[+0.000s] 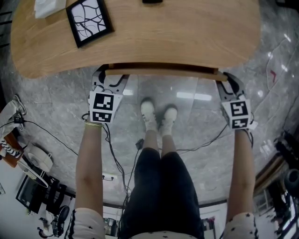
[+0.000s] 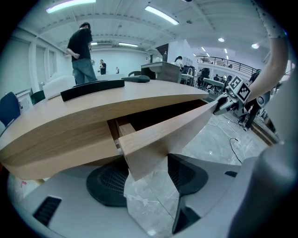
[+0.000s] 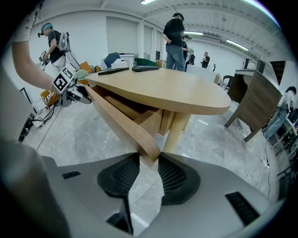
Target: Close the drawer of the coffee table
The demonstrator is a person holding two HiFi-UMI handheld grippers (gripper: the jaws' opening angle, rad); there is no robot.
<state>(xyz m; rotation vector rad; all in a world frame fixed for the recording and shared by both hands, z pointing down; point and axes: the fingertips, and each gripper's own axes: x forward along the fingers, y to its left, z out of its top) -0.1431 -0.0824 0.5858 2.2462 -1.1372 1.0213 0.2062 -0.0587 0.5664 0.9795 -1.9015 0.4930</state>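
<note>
The oval wooden coffee table [image 1: 187,37] has its drawer pulled out a little; the drawer front [image 1: 163,71] shows as a thin strip under the near edge. My left gripper [image 1: 103,75] is at the drawer's left end, my right gripper [image 1: 225,80] at its right end. In the left gripper view the drawer front [image 2: 172,125] runs off to the right, and its near end fills the gap between my left gripper's [image 2: 151,173] pads. In the right gripper view the corner of the drawer front [image 3: 122,122] is pinched between my right gripper's [image 3: 149,162] pads.
A framed black-and-white picture [image 1: 88,21] and a white item [image 1: 49,7] lie on the table top. My feet [image 1: 159,115] stand just short of the drawer, with cables [image 1: 117,158] trailing over the marble floor. Equipment [image 1: 28,161] sits at the left. People [image 3: 176,39] stand beyond the table.
</note>
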